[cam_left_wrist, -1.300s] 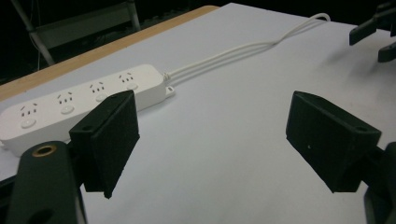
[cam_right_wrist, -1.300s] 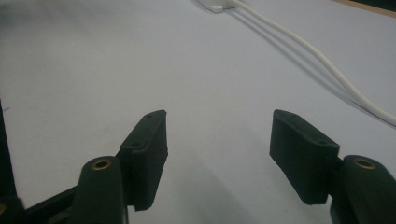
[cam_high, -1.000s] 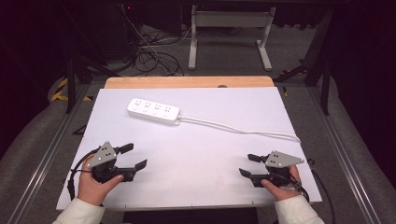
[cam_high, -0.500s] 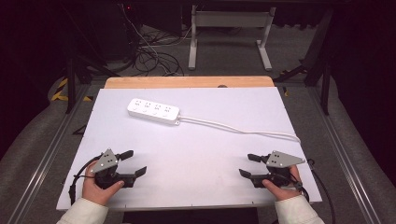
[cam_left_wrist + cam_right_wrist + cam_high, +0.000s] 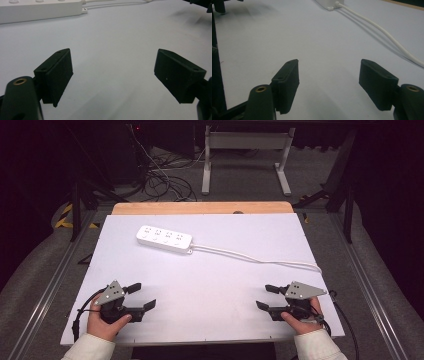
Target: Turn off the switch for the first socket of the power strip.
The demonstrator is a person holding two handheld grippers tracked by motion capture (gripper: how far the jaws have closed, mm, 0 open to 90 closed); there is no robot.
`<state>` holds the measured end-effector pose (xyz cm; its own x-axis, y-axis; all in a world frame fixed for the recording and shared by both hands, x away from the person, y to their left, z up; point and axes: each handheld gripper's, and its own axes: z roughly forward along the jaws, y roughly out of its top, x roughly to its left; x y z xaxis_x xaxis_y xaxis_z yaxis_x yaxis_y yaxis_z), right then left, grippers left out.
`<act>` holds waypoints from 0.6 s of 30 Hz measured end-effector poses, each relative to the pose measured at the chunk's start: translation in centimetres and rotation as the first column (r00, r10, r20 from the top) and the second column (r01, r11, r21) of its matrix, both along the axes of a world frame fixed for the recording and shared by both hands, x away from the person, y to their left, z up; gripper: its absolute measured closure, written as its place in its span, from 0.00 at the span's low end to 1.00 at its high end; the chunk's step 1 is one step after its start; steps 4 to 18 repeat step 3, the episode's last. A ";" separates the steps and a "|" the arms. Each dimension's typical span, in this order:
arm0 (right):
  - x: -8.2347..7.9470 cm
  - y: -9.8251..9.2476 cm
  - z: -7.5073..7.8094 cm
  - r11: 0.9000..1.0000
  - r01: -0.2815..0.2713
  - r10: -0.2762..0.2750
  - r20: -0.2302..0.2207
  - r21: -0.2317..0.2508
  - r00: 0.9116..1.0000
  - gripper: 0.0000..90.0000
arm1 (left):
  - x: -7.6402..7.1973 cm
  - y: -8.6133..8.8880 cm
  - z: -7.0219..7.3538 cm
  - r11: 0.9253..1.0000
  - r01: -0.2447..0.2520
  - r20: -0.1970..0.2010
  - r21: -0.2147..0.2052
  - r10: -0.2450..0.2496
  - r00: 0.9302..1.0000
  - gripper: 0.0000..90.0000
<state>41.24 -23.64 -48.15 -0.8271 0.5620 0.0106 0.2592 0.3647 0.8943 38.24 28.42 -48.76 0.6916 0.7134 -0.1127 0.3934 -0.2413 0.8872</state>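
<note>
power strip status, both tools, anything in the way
Left tool open, empty, jaws just widened. Right tool open, empty. Power strip untouched at far side. Nothing between.

White table (image 5: 210,285); white power strip (image 5: 164,239) lying flat, far-left; its cable (image 5: 260,261) trailing right.

Lab or test room: dark surround, white-covered tabletop (image 5: 210,285) in a metal frame (image 5: 50,285), loose cables (image 5: 160,182) on grey floor, bare table legs (image 5: 245,160) behind.
</note>
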 end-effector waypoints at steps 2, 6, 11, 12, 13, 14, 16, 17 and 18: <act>0.0 0.0 0.0 1.000 0.000 0.000 -0.001 0.000 1.000 0.37 | 0.0 0.0 0.0 1.000 0.000 0.015 0.012 0.000 1.000 0.18; 0.0 0.0 0.0 1.000 0.000 0.000 -0.001 0.000 1.000 0.37 | 0.0 0.0 0.0 1.000 0.000 0.020 0.019 0.000 1.000 0.18; 0.0 0.0 0.0 1.000 0.000 0.000 -0.001 0.000 1.000 0.37 | 0.0 0.0 0.0 1.000 0.000 0.020 0.019 0.000 1.000 0.18; 0.0 0.0 0.0 1.000 0.000 0.000 -0.001 0.000 1.000 0.37 | 0.0 0.0 0.0 1.000 0.000 0.020 0.019 0.000 1.000 0.18; 0.0 0.0 0.0 1.000 0.000 0.000 -0.001 0.000 1.000 0.37 | 0.0 0.0 0.0 1.000 0.000 0.020 0.019 0.000 1.000 0.18; 0.0 0.0 0.0 1.000 0.000 0.000 -0.001 0.000 1.000 0.37 | 0.0 0.0 0.0 1.000 0.000 0.020 0.019 0.000 1.000 0.18; 0.0 0.0 0.0 1.000 0.000 0.000 -0.001 0.000 1.000 0.37 | 0.0 0.0 0.0 1.000 0.000 0.020 0.019 0.000 1.000 0.18; 0.0 0.0 0.0 1.000 0.000 0.000 -0.001 0.000 1.000 0.37 | 0.0 0.0 0.0 1.000 0.000 0.020 0.019 0.000 1.000 0.18; 0.0 0.0 0.0 1.000 0.000 0.000 -0.001 0.000 1.000 0.37 | 0.0 0.0 0.0 1.000 0.000 0.020 0.019 0.000 1.000 0.18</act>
